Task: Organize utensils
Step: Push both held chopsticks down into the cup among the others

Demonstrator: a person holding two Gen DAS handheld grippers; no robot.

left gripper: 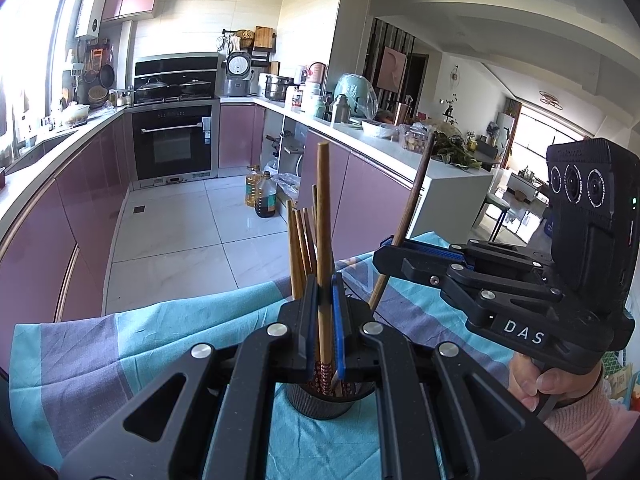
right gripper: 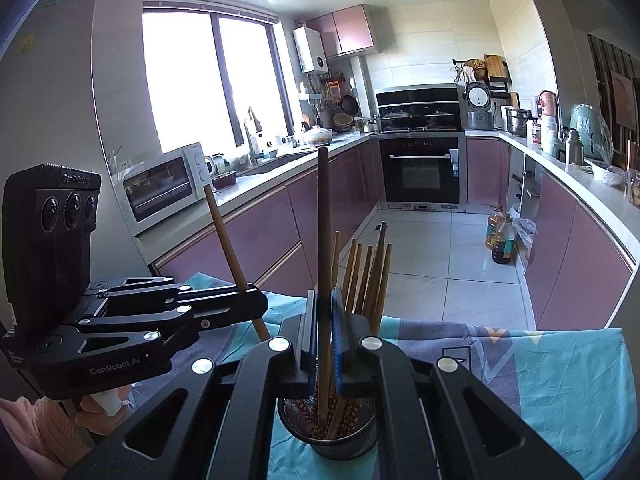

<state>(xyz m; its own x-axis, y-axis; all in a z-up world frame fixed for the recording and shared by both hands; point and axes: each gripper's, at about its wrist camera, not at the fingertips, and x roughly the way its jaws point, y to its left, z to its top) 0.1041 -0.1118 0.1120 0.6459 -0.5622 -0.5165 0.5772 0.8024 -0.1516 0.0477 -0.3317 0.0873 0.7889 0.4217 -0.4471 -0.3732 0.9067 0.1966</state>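
Both grippers are closed, each clamped on one chopstick above the same holder. Seen from its own wrist camera, the left gripper (left gripper: 324,320) pinches a light brown wooden chopstick (left gripper: 323,216) between its blue-lined pads; the stick stands nearly upright, its red patterned lower end reaching down into the dark metal mesh cup (left gripper: 320,404). From the other camera the left gripper (right gripper: 256,300) comes in from the left side, and its chopstick (right gripper: 228,240) leans away from the cup at the top.

The right gripper (right gripper: 325,320) is shut on a darker brown wooden chopstick (right gripper: 323,216), also close to upright, with its lower end inside the mesh cup (right gripper: 328,436). In the left wrist view the right gripper (left gripper: 390,246) reaches in from the right, its dark chopstick (left gripper: 416,188) slanting to the upper right.

A bundle of light wooden chopsticks (right gripper: 368,276) already stands in the cup, leaning toward the far side. The cup sits on a table covered with a turquoise and purple patterned cloth (right gripper: 560,372). A hand in a pink knitted sleeve (left gripper: 592,420) grips the right tool's handle.
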